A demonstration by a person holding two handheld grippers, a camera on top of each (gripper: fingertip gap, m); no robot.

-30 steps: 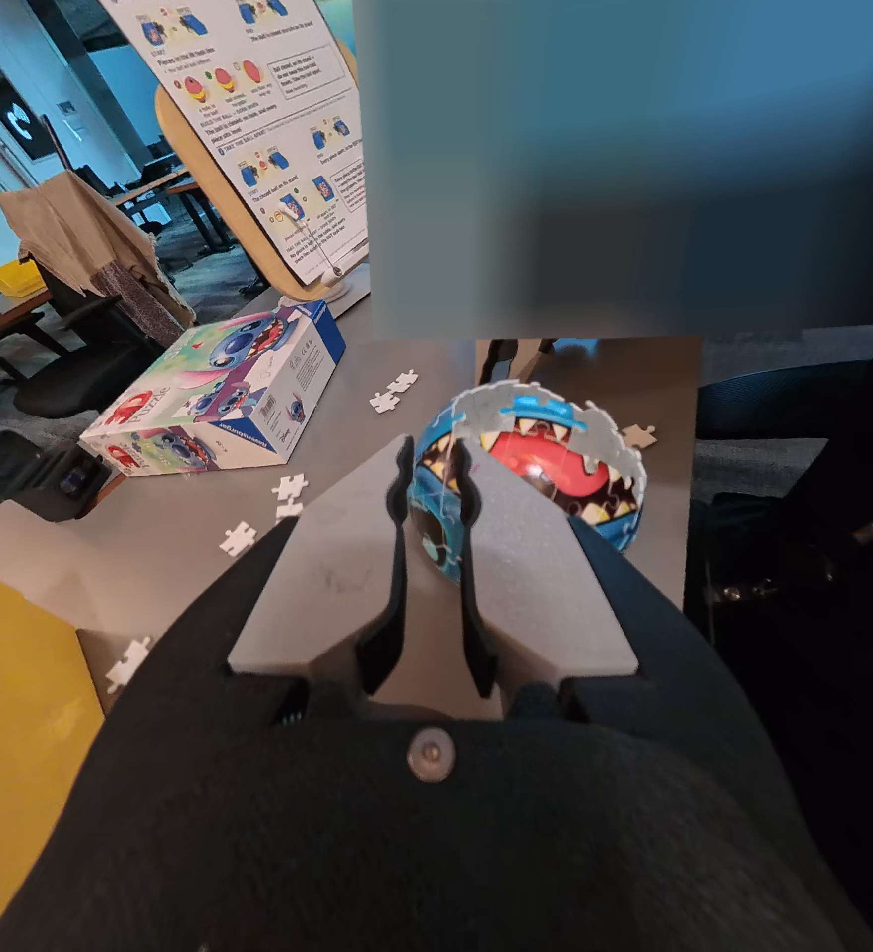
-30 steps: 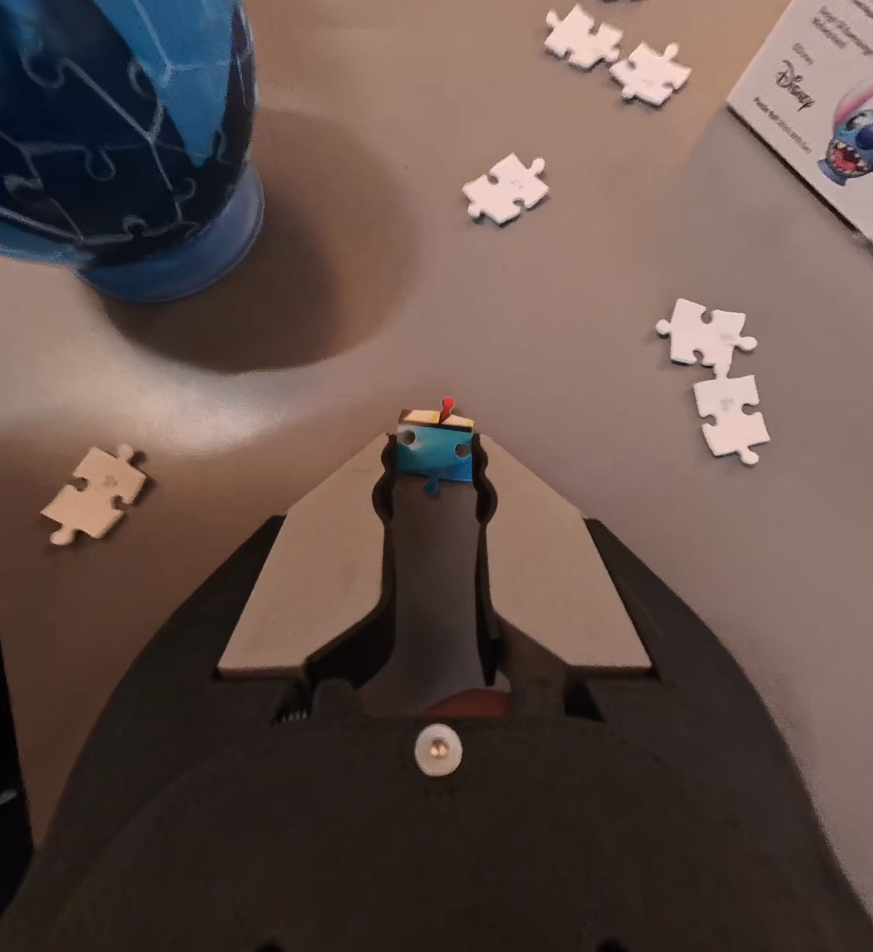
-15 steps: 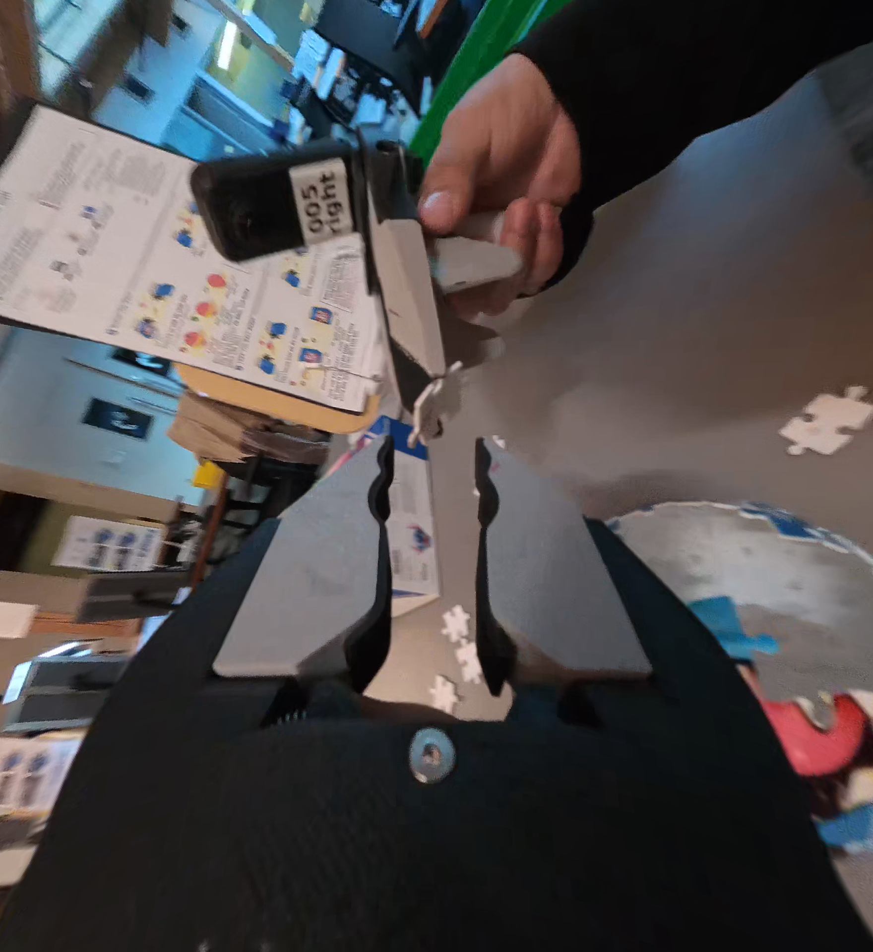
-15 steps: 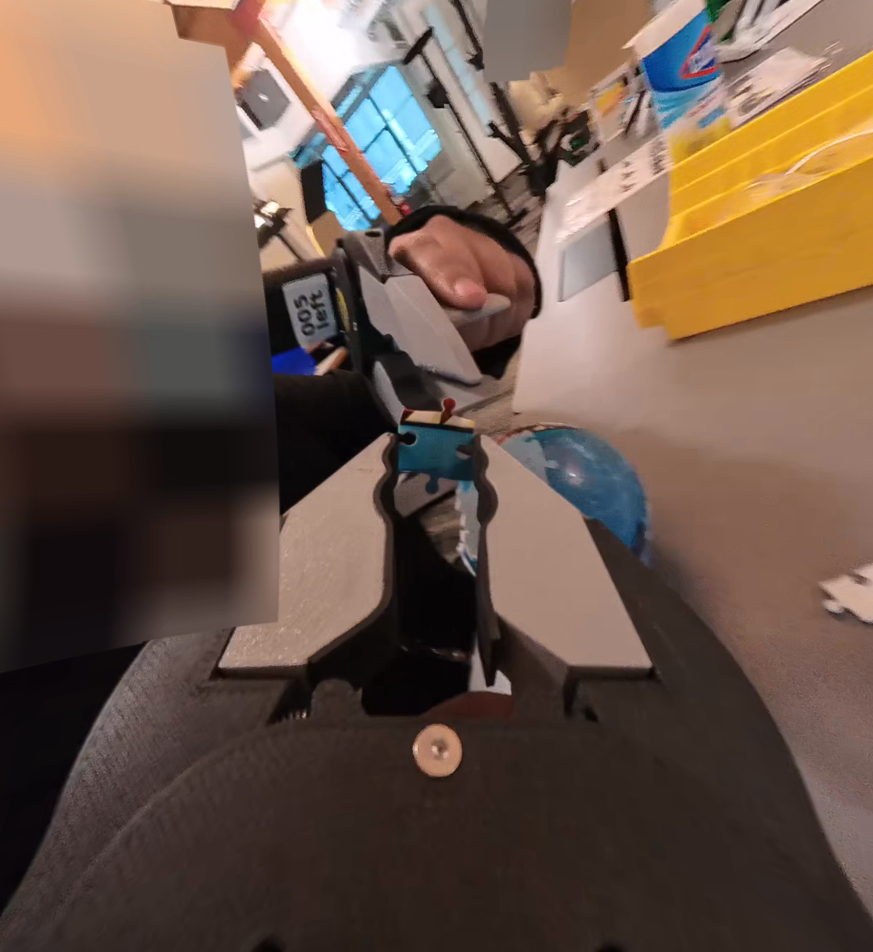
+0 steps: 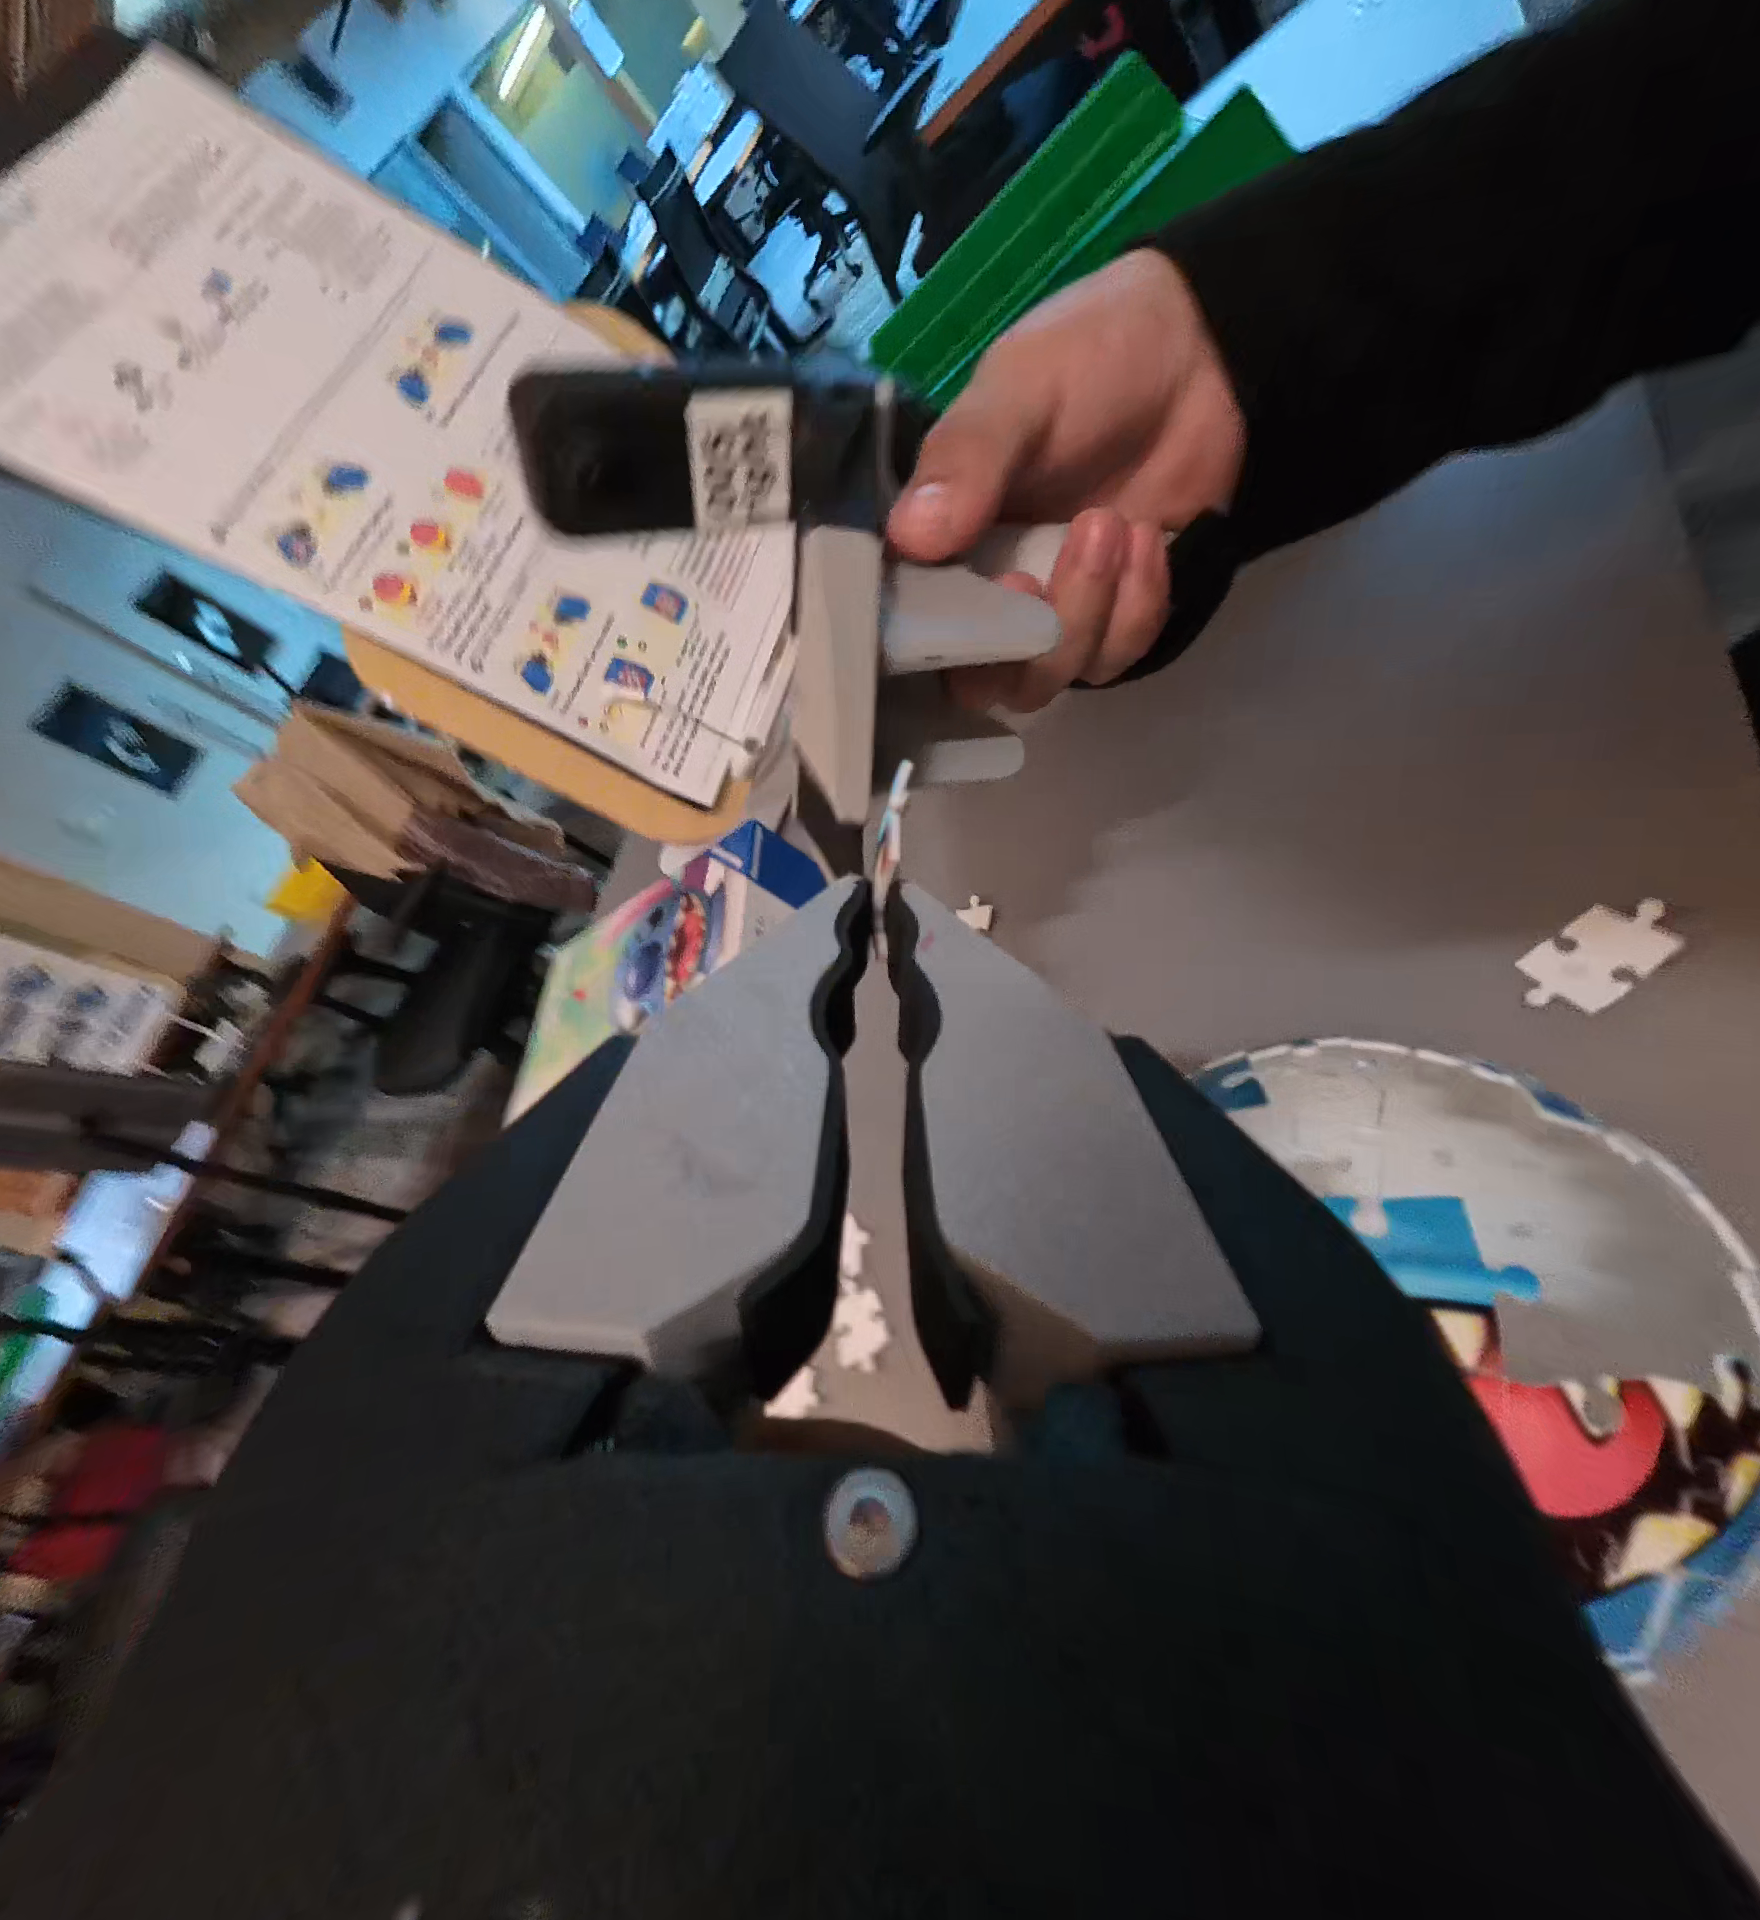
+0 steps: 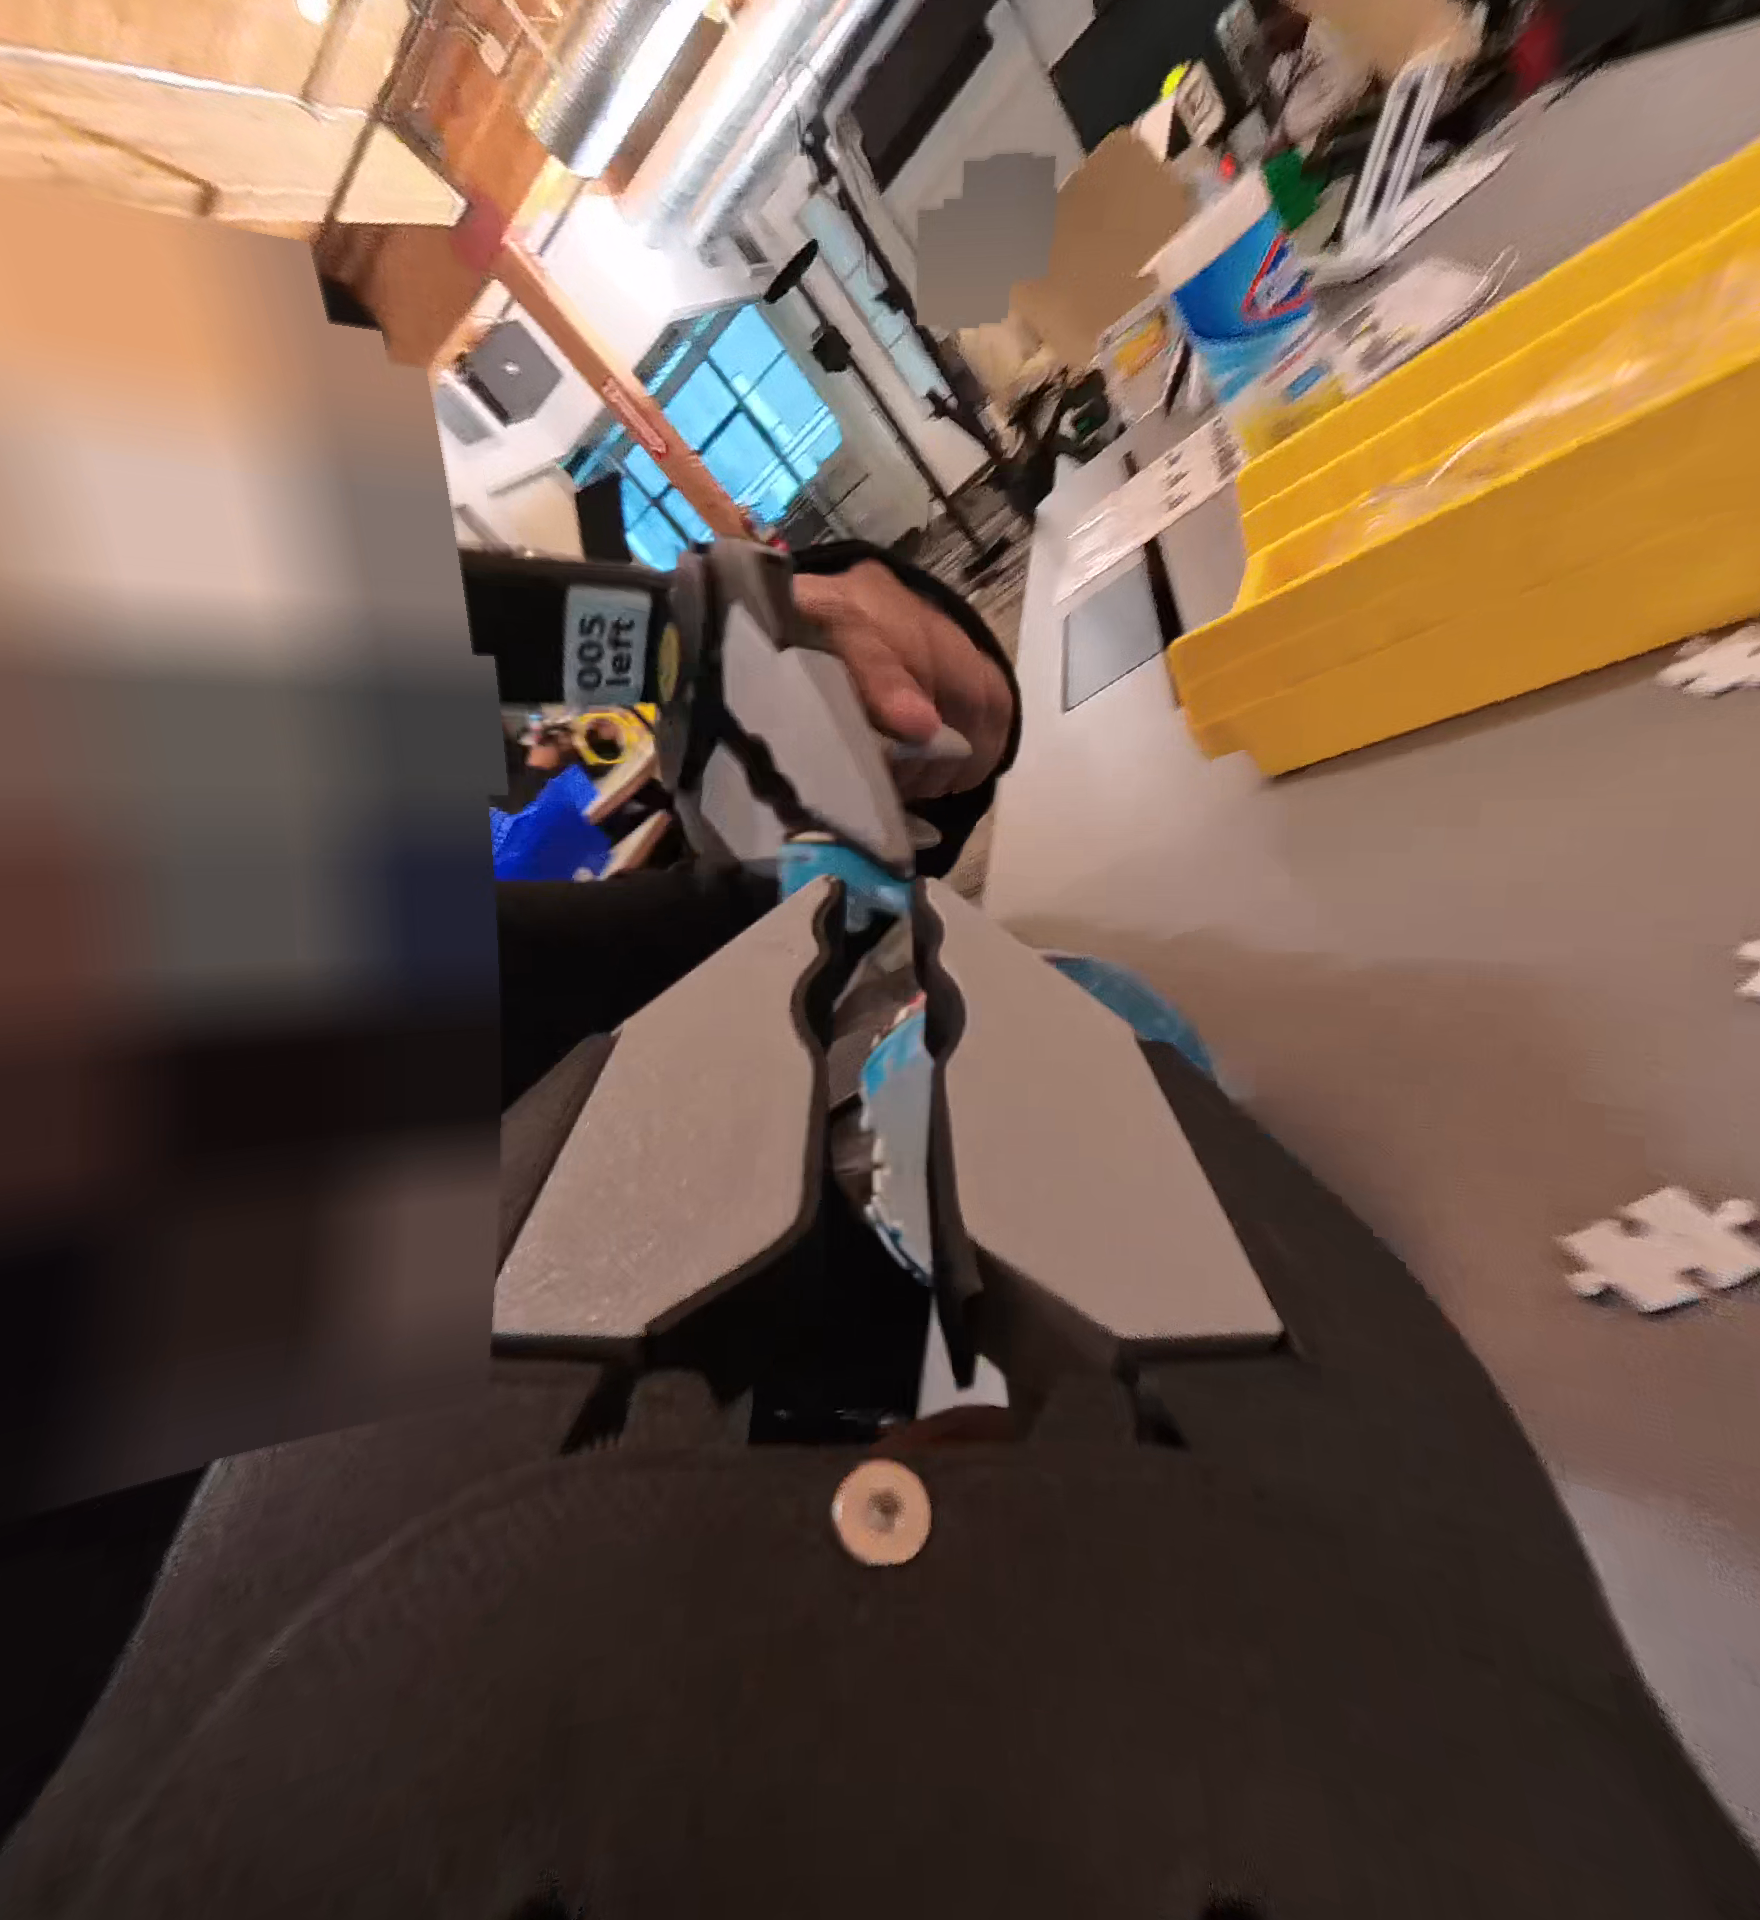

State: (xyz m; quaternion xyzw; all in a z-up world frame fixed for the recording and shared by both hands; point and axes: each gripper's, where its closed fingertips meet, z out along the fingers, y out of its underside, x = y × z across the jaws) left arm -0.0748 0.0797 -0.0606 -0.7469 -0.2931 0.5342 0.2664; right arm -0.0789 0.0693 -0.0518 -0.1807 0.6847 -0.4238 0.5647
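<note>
My left gripper (image 5: pixel 878 904) is shut on a small blue puzzle piece (image 5: pixel 895 831), which shows edge-on and sticks up past its tips. My right gripper (image 5: pixel 860 810), held by a hand (image 5: pixel 1063 447), meets it from above at the same piece. In the right wrist view my right gripper (image 6: pixel 878 899) has its jaws narrow, with the blue piece (image 6: pixel 834 868) at its tips and the left gripper (image 6: pixel 860 836) reaching in from beyond. The half-built blue puzzle ball (image 5: pixel 1478 1195) sits open on the grey table (image 5: pixel 1375 779), below and to the right of the left gripper.
Loose white pieces lie on the table (image 5: pixel 1593 956), and more show in the right wrist view (image 6: pixel 1665 1262). A puzzle box (image 5: pixel 647 966) and a printed sheet on a stand (image 5: pixel 336 436) are behind. Yellow bins (image 6: pixel 1530 468) stand at the table's far side.
The left gripper left the puzzle ball, rose toward the right gripper and closed on the piece. The right gripper lifted the piece off the table, and its jaws now stand narrower.
</note>
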